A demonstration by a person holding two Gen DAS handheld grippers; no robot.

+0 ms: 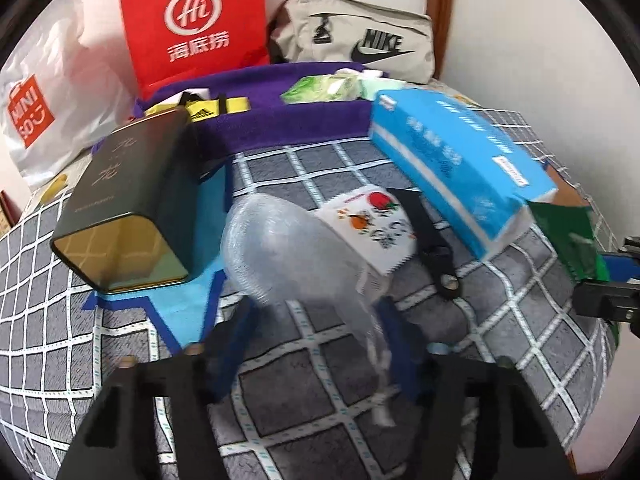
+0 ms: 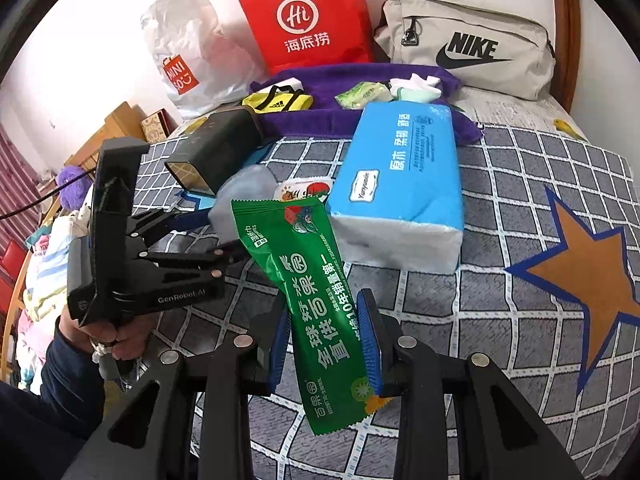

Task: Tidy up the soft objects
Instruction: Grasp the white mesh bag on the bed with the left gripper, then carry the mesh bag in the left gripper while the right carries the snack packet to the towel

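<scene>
A clear, puffy plastic bag (image 1: 288,248) lies on the checked bedcover. Its thin tail runs down between the blue pads (image 1: 230,344) of my left gripper (image 1: 316,320). The jaws stand apart; the tail lies by the right pad and a gap shows on the left. The picture is blurred here. In the right wrist view my right gripper (image 2: 326,344) is shut on a long green wipes packet (image 2: 304,292), held off the bed. The left gripper (image 2: 224,236) is at the left, at the clear bag (image 2: 244,188). A blue tissue pack (image 2: 400,184) lies just behind.
A purple towel (image 2: 360,120) at the back bears a yellow item (image 2: 276,100), a pale green pack (image 2: 360,96) and white socks (image 2: 416,84). A dark tin (image 1: 128,200), a fruit-printed sachet (image 1: 372,224) and a black clip (image 1: 436,248) lie nearby. A red bag (image 1: 192,20), white bag (image 1: 52,92) and beige bag (image 1: 360,36) line the wall.
</scene>
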